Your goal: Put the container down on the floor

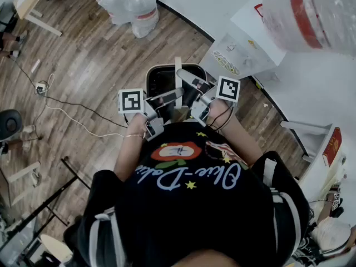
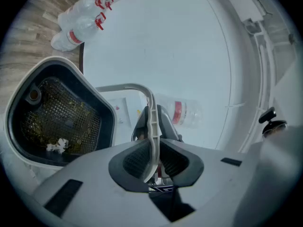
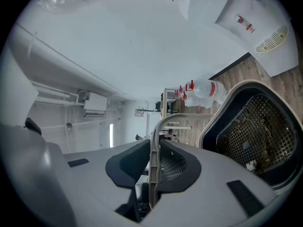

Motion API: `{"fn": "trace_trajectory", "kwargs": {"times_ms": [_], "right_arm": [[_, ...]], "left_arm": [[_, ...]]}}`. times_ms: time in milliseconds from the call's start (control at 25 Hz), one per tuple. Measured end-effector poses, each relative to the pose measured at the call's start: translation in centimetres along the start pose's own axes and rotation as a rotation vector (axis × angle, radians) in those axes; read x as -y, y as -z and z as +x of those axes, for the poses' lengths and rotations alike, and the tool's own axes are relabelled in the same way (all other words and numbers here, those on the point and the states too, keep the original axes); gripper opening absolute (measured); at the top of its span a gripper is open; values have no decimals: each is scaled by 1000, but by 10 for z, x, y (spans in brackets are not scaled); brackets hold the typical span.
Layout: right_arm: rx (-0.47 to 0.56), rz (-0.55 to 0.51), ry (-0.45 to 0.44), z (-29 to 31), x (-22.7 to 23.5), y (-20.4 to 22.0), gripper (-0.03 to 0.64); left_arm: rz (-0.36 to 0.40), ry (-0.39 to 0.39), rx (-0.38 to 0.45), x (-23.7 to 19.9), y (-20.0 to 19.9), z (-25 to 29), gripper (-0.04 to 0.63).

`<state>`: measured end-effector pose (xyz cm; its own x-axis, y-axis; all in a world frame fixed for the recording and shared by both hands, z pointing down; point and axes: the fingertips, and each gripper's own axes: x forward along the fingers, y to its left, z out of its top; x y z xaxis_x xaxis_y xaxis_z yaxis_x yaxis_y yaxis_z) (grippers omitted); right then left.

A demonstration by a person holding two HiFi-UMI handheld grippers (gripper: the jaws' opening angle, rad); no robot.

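The container (image 1: 161, 77) is a black bin with a pale rim, a mesh basket inside and a thin pale bail handle (image 1: 178, 77). It hangs in front of the person, above the wooden floor. In the head view, my left gripper (image 1: 166, 97) and right gripper (image 1: 188, 87) meet at the handle from either side. The left gripper view shows my left gripper (image 2: 152, 161) shut on the handle (image 2: 151, 119), with the container (image 2: 28, 86) off to the left. In the right gripper view, my right gripper (image 3: 154, 167) is shut on the handle (image 3: 154, 145), and the container (image 3: 222, 112) is at the right.
Large water bottles (image 1: 136, 7) stand on the wooden floor ahead. A white appliance (image 1: 233, 54) stands by the wall at the right. Cables and a power strip (image 1: 39, 87) lie on the floor to the left, and tripod legs (image 1: 50, 199) stand at the lower left.
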<state>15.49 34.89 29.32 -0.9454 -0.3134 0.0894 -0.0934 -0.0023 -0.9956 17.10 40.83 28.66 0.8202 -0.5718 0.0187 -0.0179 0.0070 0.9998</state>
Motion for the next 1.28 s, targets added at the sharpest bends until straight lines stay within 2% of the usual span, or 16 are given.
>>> {"fn": "trace_trajectory", "kwargs": {"times_ms": [120,640,1280], "right_arm": [[3,-2,4,0,1,0,57],[29,-4,8,-2,1,-2,57],[92,12,23,34,3,-5,57]], "left_arm": [[-18,-1,0,0,1,0,58],[13,0,-18,-1,-1,1,58],[-11,14,-62,-9,-32,-22,57]]}}
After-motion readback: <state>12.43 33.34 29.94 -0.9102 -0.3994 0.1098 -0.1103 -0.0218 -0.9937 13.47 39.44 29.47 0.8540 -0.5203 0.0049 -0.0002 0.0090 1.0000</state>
